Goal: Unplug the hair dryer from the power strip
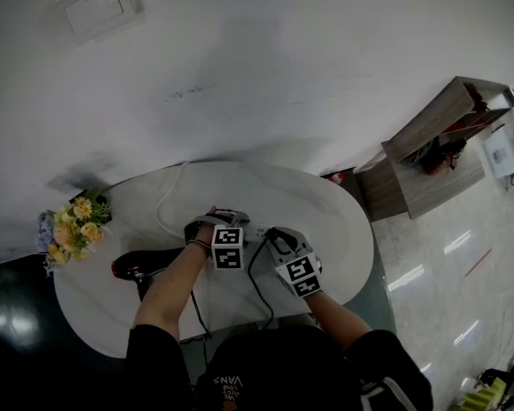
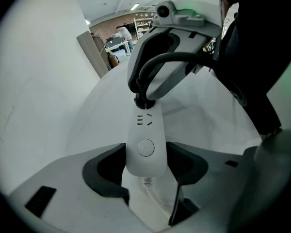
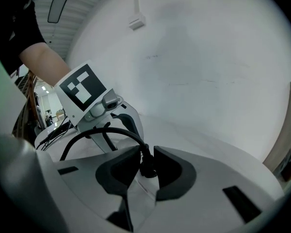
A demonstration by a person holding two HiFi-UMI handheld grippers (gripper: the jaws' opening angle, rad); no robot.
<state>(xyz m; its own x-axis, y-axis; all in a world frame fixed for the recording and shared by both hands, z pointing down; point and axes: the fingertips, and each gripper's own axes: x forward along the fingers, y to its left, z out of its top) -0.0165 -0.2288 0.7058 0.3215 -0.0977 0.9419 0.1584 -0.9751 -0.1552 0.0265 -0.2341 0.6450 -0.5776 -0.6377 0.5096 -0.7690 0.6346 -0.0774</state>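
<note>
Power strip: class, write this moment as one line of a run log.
left gripper: shut on power strip | right gripper: shut on plug | plug: seated in power strip

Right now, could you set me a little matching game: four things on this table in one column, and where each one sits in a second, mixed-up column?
Things:
1. power strip
2. black plug
3. flowers
4. hair dryer

Places:
A. at the left edge of the table in the head view
B. between the jaws of the right gripper
C. lying beside the person's left forearm
D. between the jaws of the left gripper

Pairs: 1-D, 2-B, 3-A, 4-C.
</note>
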